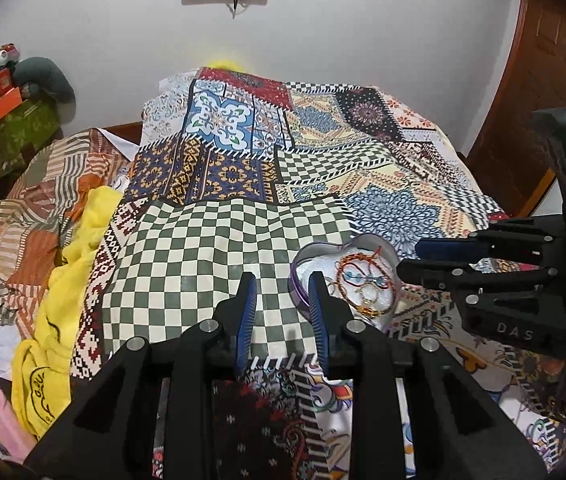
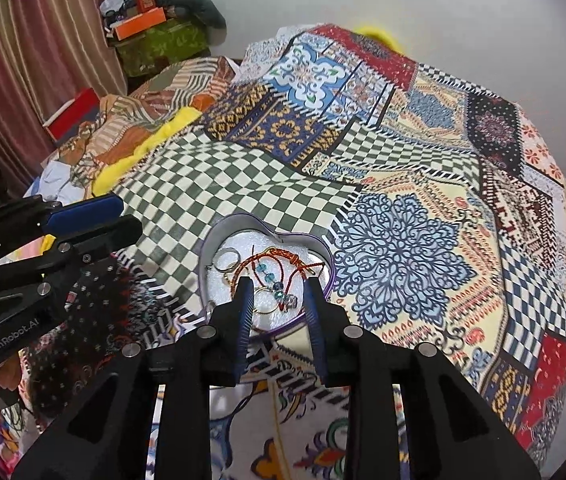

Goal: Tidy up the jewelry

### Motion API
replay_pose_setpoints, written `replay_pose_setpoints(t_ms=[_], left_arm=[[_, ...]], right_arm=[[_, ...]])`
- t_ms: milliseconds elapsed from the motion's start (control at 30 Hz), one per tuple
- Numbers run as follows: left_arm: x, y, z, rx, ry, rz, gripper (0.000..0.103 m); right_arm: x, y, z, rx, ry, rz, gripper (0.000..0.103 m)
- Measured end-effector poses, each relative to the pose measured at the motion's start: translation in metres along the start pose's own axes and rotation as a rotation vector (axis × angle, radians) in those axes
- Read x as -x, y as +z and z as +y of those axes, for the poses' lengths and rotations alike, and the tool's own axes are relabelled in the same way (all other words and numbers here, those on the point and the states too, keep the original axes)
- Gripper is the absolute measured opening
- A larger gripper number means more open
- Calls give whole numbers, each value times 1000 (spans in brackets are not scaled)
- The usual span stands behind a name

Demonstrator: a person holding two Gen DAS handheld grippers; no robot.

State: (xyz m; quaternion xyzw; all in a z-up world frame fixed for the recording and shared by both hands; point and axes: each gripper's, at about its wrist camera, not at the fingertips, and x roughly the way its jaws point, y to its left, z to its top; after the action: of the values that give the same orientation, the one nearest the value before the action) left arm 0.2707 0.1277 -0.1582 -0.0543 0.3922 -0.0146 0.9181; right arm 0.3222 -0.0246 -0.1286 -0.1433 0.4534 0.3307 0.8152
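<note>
A heart-shaped tin (image 1: 371,245) (image 2: 211,240) with a purple rim lies on the patchwork bedspread (image 1: 219,240). It holds a red cord bracelet (image 2: 283,258), beaded pieces (image 2: 279,286) and silver rings (image 2: 229,260) on white padding. My left gripper (image 1: 283,284) is open and empty above the checked patch, just left of the tin. My right gripper (image 2: 277,288) is open and empty, its fingertips above the tin's near part. In the left wrist view the right gripper (image 1: 415,258) comes in from the right beside the tin. The left gripper (image 2: 131,216) shows at the left of the right wrist view.
A yellow cloth (image 1: 79,248) and striped orange bedding (image 1: 35,208) lie left of the bedspread. A green box with orange items (image 1: 15,128) stands at the far left by the white wall. A wooden door (image 1: 543,60) is at the right.
</note>
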Motion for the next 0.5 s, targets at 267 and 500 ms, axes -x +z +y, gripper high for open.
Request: replay_pose_setpoints(t_ms=[267,500], left_arm=[[60,3,-16,-9,-7,-86,26],[144,10,-35,-6,-6,-247,26]], right_arm=[[74,-7,18,18,-51,-153,23],[172,-25,39,15,-87,-397,23]])
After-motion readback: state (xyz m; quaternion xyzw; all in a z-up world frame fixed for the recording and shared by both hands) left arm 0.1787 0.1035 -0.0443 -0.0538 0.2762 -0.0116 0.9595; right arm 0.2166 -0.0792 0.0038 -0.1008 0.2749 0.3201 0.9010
